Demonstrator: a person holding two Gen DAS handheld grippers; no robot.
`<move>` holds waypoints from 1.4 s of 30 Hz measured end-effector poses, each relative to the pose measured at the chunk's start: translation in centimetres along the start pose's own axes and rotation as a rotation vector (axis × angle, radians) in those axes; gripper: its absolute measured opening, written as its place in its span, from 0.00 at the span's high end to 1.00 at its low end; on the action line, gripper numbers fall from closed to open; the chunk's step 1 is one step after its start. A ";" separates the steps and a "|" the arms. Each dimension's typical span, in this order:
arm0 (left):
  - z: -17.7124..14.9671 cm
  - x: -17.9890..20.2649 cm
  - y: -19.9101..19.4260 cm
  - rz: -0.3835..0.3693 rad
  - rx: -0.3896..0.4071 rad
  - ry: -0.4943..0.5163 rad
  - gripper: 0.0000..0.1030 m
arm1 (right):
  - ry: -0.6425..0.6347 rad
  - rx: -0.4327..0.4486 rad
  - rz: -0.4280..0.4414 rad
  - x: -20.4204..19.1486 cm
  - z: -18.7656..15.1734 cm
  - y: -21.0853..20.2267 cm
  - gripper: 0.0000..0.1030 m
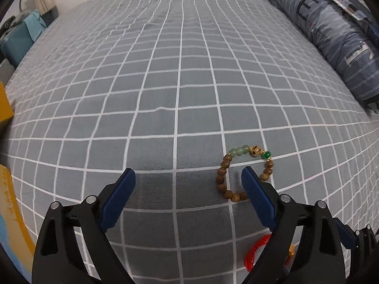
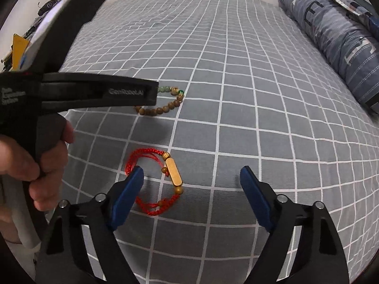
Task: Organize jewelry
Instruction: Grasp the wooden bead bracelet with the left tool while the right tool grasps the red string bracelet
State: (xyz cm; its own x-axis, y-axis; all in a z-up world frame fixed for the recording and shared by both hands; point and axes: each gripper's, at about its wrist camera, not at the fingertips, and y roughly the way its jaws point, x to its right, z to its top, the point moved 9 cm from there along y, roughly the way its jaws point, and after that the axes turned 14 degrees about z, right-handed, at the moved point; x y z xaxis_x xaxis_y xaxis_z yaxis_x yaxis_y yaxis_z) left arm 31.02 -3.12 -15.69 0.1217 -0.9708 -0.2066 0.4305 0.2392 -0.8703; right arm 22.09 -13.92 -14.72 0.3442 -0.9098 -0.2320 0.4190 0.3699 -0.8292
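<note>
A brown wooden bead bracelet [image 1: 222, 179] with green beads lies on the grey checked bed sheet [image 1: 165, 82]. My left gripper [image 1: 188, 176] is open above the sheet; its right finger overlaps the bracelet's ring. The bracelet also shows in the right wrist view [image 2: 165, 107], partly hidden behind the left gripper's body [image 2: 99, 92]. A red cord bracelet [image 2: 151, 184] with a gold bar lies just ahead of my open right gripper [image 2: 191, 174], by its left finger. The red cord bracelet also shows in the left wrist view [image 1: 254, 253], behind the right finger.
A rolled blue striped quilt [image 1: 331, 30] lies along the right side of the bed, also in the right wrist view [image 2: 331, 33]. A yellow box [image 1: 4, 108] and a teal case [image 1: 16, 45] stand off the left edge.
</note>
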 end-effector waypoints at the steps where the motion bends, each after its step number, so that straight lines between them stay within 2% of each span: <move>1: -0.1 0.2 0.2 -0.001 -0.005 0.004 0.18 | 0.003 -0.004 0.004 0.1 0.0 0.2 0.30; 6: -0.8 0.3 1.1 0.003 -0.025 0.008 0.22 | 0.019 -0.038 0.018 0.7 -0.2 1.2 0.46; 12: -1.1 0.1 1.5 0.013 -0.038 0.018 0.32 | 0.001 -0.052 0.023 0.2 -0.3 1.7 0.60; 19: -1.1 -0.3 1.2 0.001 -0.047 0.008 0.56 | 0.015 -0.056 0.021 0.3 -0.2 1.8 0.73; 21: -0.9 -0.5 1.2 0.002 -0.049 0.000 0.65 | 0.019 -0.059 0.016 0.5 -0.1 1.9 0.80; 23: -0.6 -0.7 1.3 -0.007 -0.054 -0.009 0.81 | 0.023 -0.058 0.013 0.5 -0.1 2.0 0.85; 25: -0.5 -0.8 1.3 -0.016 -0.058 -0.007 0.90 | 0.027 -0.057 0.007 0.6 0.0 1.8 0.87; 27: -0.2 -0.9 1.4 -0.023 -0.059 -0.013 0.91 | 0.032 -0.053 0.003 0.8 0.5 2.0 0.91; 42: -0.2 -0.3 -1.2 -0.044 -0.014 -0.016 0.93 | 0.031 -0.011 -0.009 0.3 0.8 0.9 0.92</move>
State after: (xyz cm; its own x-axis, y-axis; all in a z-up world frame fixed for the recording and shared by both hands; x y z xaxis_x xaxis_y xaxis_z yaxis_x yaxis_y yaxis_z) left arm 30.26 -3.09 -14.67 0.1178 -0.9799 -0.1612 0.4234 0.1964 -0.8844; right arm 23.25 -13.70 -15.07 0.3141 -0.9186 -0.2399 0.4125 0.3596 -0.8370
